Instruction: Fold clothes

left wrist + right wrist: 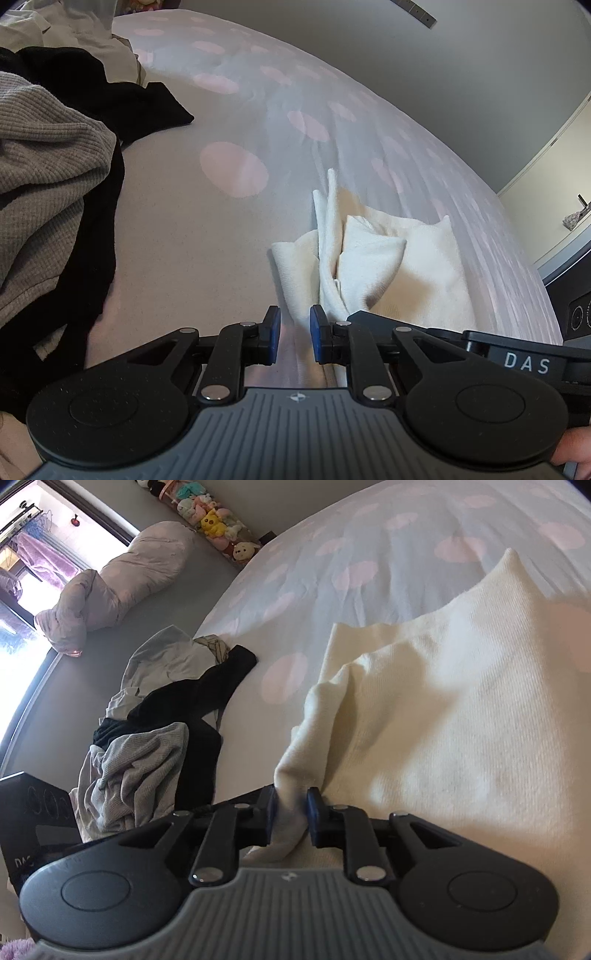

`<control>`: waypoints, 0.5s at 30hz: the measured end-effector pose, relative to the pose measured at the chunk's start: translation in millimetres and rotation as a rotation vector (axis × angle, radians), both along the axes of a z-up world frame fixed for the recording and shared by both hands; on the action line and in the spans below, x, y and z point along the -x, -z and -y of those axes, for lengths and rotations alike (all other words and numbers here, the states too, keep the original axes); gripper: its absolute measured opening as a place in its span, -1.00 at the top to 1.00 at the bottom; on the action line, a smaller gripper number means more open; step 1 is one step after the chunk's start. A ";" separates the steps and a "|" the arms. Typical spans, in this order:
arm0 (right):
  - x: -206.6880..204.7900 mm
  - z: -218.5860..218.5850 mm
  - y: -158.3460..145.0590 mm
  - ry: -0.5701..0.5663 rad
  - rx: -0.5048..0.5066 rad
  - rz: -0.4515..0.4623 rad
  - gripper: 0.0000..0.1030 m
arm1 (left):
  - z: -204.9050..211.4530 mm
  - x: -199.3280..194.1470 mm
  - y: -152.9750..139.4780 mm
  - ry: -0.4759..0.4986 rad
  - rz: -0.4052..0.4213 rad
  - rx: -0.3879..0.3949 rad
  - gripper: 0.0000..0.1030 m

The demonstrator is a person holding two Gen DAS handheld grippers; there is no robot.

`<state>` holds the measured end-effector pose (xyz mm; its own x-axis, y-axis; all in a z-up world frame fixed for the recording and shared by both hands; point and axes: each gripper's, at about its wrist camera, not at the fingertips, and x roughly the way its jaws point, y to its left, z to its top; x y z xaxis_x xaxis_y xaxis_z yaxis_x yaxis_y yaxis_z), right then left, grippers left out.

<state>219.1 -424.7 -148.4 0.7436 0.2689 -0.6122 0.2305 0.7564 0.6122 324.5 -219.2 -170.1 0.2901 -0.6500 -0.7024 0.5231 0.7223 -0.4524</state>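
Observation:
A cream knit garment (388, 258) lies bunched on the bed, just ahead and right of my left gripper (294, 338). The left gripper's blue-padded jaws stand slightly apart with nothing between them, above the sheet. In the right wrist view the same cream garment (461, 720) fills the right half, spread over the bed. My right gripper (290, 814) is shut on a bunched fold of the garment's near left edge. The other gripper's black body (480, 343) reaches in from the right of the left wrist view.
A pile of grey knit (44, 177) and black clothes (122, 96) lies on the left of the bed (229, 110); it shows in the right wrist view (147, 746) too. A rolled duvet (122, 579) and plush toys (214, 520) lie on the floor beyond.

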 end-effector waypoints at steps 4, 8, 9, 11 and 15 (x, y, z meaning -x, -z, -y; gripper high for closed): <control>15.2 -3.0 -20.8 -0.024 0.078 0.048 0.52 | -7.5 1.6 -9.8 -0.016 0.019 0.019 0.71; 26.7 -3.5 -38.9 -0.024 0.250 0.066 0.53 | -16.4 2.3 -19.1 -0.036 0.017 0.067 0.70; 28.9 -2.1 -41.2 -0.016 0.280 0.059 0.53 | -18.3 2.2 -21.0 -0.035 0.011 0.085 0.66; 37.8 1.8 -45.4 0.006 0.316 0.061 0.53 | -21.0 4.0 -24.8 -0.021 0.004 0.115 0.55; 66.9 -2.9 -48.4 0.008 0.420 0.072 0.53 | -20.3 14.3 -31.1 0.030 0.005 0.134 0.17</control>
<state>152.2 -421.8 -100.1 0.7894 0.0016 -0.6138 0.2050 0.9419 0.2662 310.3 -198.9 -139.0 0.2720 -0.7462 -0.6076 0.5461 0.6396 -0.5411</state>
